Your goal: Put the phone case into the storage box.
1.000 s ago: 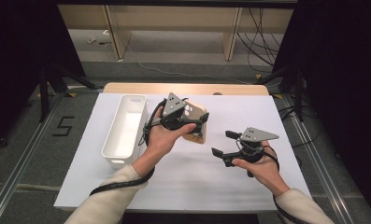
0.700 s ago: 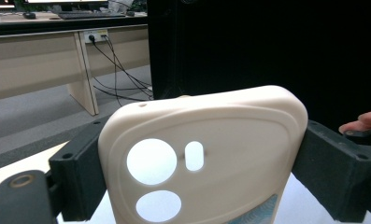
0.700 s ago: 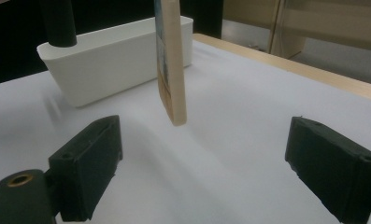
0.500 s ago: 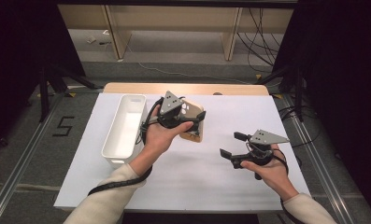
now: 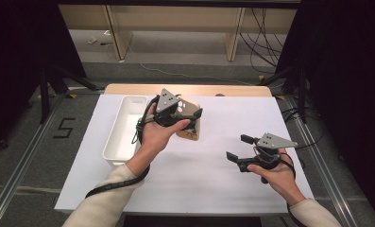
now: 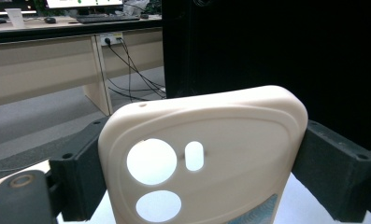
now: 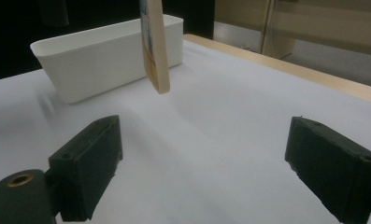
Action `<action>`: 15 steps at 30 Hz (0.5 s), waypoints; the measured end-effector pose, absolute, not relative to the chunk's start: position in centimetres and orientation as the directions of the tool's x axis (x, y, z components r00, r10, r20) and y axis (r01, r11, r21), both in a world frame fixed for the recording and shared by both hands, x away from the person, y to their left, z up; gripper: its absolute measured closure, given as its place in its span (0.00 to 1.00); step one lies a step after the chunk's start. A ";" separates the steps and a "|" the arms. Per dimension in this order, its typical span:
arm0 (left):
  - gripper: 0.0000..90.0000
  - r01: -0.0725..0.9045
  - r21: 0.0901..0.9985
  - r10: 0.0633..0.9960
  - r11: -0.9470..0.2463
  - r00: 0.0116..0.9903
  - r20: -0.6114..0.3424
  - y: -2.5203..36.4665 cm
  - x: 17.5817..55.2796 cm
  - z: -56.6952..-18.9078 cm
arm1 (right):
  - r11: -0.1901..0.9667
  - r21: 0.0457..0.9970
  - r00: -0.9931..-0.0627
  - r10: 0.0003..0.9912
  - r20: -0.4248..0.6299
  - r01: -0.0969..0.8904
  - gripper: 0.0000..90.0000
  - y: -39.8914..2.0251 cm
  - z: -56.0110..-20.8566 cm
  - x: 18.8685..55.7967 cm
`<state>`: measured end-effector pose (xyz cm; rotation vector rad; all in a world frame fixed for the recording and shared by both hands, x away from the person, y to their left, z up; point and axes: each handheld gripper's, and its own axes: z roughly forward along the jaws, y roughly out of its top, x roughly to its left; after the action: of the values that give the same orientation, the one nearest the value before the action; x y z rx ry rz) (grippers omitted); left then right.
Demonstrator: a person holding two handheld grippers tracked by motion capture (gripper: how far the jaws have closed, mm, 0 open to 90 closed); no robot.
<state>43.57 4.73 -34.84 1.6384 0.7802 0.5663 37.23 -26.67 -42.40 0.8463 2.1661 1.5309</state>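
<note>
A cream phone case (image 6: 220,149) with round camera cut-outs stands between the black jaws of my left gripper (image 6: 202,172), which is shut on its two long edges. From above, the left gripper (image 5: 194,118) holds the case (image 5: 191,130) over the middle of the white sheet, just right of the white bin (image 5: 123,130). In the right gripper view the case (image 7: 154,51) hangs edge-on, its lower end clear of the sheet. My right gripper (image 5: 238,147) is open and holds nothing, low over the sheet at the front right, jaws (image 7: 216,158) aimed at the case.
The long white bin (image 7: 99,56) lies lengthwise at the left of the white sheet (image 5: 213,179). A wooden table edge (image 5: 232,90) runs along the far side. Metal rails flank the table, and cables lie on the floor beyond.
My right gripper has drifted slightly right and toward the person. The left gripper has kept the case in about the same place.
</note>
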 end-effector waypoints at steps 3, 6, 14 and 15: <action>0.13 0.187 0.977 0.756 -0.103 0.653 -0.045 5.0 43.7 -34.7 | 0.232 0.936 -0.756 0.652 0.051 0.263 0.13 -26.8 -42.4 37.2; 0.13 0.189 0.976 0.760 -0.107 0.649 -0.042 5.2 43.7 -34.6 | 0.233 0.937 -0.757 0.652 0.050 0.262 0.13 -27.0 -42.4 37.1; 0.13 0.193 0.976 0.773 -0.103 0.633 -0.044 5.9 43.9 -34.3 | 0.231 0.936 -0.754 0.655 0.051 0.264 0.14 -27.3 -42.4 36.9; 0.13 0.194 0.976 0.773 -0.102 0.633 -0.045 6.0 44.0 -34.3 | 0.231 0.936 -0.754 0.655 0.050 0.264 0.14 -27.3 -42.4 36.9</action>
<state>43.97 5.97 -34.28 1.6365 0.8113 0.5908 36.92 -27.34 -42.42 0.8499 2.1570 1.5313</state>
